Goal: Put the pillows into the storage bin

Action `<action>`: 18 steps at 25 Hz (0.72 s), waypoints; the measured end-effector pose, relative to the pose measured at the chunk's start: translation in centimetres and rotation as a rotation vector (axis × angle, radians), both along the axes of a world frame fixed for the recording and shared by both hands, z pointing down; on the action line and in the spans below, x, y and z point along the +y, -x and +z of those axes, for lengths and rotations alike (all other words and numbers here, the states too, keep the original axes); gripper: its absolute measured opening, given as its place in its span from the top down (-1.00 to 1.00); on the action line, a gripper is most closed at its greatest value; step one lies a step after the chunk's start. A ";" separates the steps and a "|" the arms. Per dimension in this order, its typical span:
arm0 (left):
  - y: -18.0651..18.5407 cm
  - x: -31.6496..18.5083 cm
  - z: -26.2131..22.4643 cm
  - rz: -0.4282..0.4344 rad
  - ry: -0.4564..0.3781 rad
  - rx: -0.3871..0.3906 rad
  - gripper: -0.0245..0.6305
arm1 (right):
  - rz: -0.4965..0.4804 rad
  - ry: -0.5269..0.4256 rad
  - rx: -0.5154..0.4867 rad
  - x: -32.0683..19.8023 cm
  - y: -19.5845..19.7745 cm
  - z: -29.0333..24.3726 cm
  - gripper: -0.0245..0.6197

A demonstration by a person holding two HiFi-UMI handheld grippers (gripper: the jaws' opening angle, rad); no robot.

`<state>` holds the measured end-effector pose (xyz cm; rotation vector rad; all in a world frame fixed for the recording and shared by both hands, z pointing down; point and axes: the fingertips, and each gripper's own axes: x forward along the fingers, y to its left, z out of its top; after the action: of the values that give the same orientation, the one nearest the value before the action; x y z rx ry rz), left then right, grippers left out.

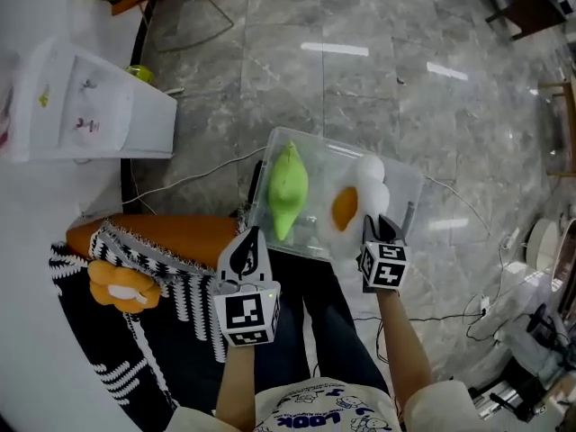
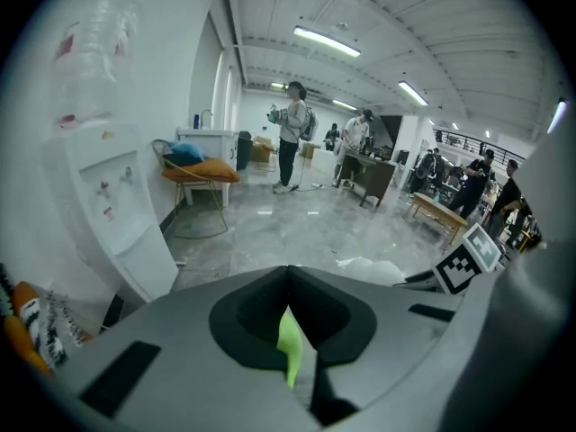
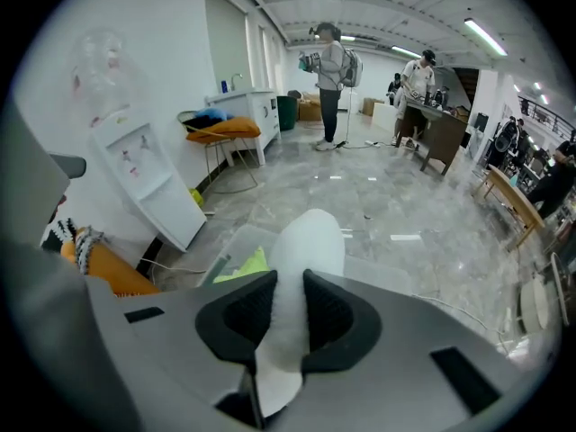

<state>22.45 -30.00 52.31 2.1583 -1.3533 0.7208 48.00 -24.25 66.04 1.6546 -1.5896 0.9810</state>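
Head view shows us our left gripper (image 1: 250, 241) pinching the green pillow (image 1: 288, 190) and our right gripper (image 1: 376, 230) clamped on the white pillow (image 1: 367, 174) with an orange spot (image 1: 344, 207). Both pillows lie over the clear bin (image 1: 409, 192) on the grey floor (image 1: 378, 79), seemingly partly inside it.

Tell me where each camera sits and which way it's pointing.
Head view: on the person's head, facing steeply down at the storage bin; both forearms, legs, left tool, right tool show.
Left gripper view: on the left tool, facing out across the room; its jaws pinch the green pillow.
Right gripper view: on the right tool, facing the storage bin; its jaws clamp the white pillow.
Shared: both gripper views show the water dispenser.
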 end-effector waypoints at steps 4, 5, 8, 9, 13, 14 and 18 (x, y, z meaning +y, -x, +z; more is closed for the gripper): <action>-1.1 -0.9 4.0 0.033 0.032 0.012 0.88 | 0.014 0.045 0.032 -0.3 -0.9 5.4 0.65; -1.3 -1.0 5.0 0.039 0.039 0.014 0.88 | 0.015 0.058 0.038 -0.4 -1.0 6.8 0.65; -1.8 -1.2 7.9 0.055 0.066 0.018 0.89 | -0.007 0.109 0.051 -0.3 -1.1 11.1 0.65; -2.0 -1.3 8.8 0.058 0.076 0.022 0.88 | -0.021 0.125 0.056 -0.4 -1.1 12.5 0.65; -2.5 -1.4 12.5 0.052 0.113 0.032 0.88 | -0.062 0.183 0.072 -0.7 -1.0 17.8 0.65; -2.6 -1.3 13.4 0.050 0.123 0.034 0.89 | -0.068 0.198 0.079 -0.7 -1.1 19.1 0.65; -3.1 -0.5 16.7 0.034 0.158 0.055 0.89 | -0.082 0.249 0.090 -0.7 -1.2 23.7 0.64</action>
<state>25.53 -30.50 69.02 2.0654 -1.1930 0.7495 49.24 -24.94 89.75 1.4325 -1.4021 1.0033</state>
